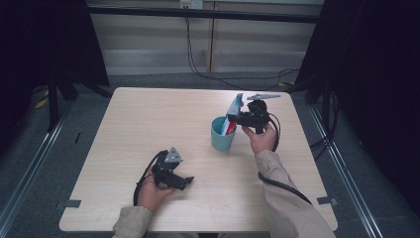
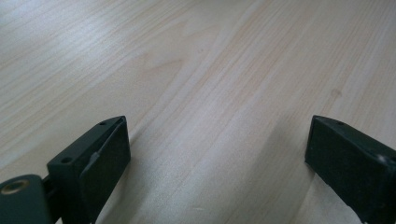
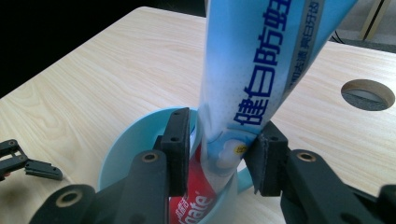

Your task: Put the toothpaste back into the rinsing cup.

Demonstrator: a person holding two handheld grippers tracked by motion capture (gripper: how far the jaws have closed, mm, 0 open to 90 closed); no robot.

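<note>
**Toothpaste tube stands in the cup, right jaws slack around it**

The right gripper (image 3: 218,154) is over the light blue cup (image 1: 221,135), its two black jaws pointing down into the cup's mouth. Between them stands the toothpaste tube (image 3: 254,70), pale blue with a red lower end, its bottom already inside the cup and its flat crimped end rising up and away from the gripper. In the right gripper view the far jaw lies against the tube's edge, while a narrow gap shows between the near jaw and the tube, so the jaws look only partly apart and no longer pinching; I judge the tube to be resting on the cup and not carried by the gripper.

The left gripper (image 2: 217,158) rests low on the table (image 1: 148,124), well apart from the cup and towards the person's side. Its jaws stand wide apart with nothing between them, just bare wood ahead.

As for progress, the placing looks essentially done: the tube is in the cup, leaning on the rim on the right gripper's side. What seems left is to spread the right jaws a little more and lift them clear without snagging the tube or tipping the cup. Whether the tube will stay leaning once the jaws are gone cannot be told from here
</note>
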